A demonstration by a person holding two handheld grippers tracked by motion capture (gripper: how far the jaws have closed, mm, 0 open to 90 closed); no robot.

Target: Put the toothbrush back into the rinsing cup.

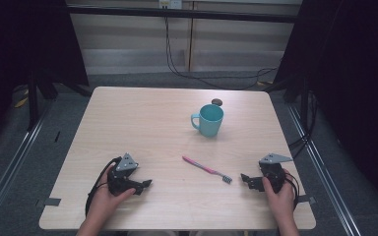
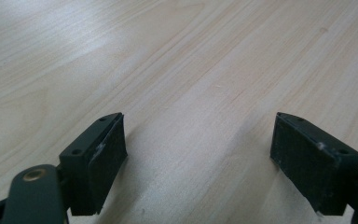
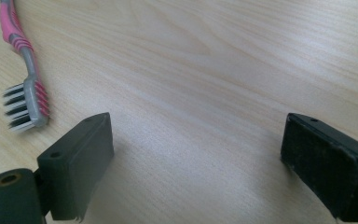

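Left gripper (image 1: 145,184): jaws spread, nothing between, resting near-left on table (image 1: 142,123) | right gripper (image 1: 244,180): jaws spread, empty, near-right | toothbrush (image 1: 207,169): flat between grippers, bristles just beside right gripper | cup (image 1: 210,120): farther back.

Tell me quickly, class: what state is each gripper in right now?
Left gripper: open, holding nothing, bare table between its jaws.
Right gripper: open, holding nothing; the toothbrush lies beside it.
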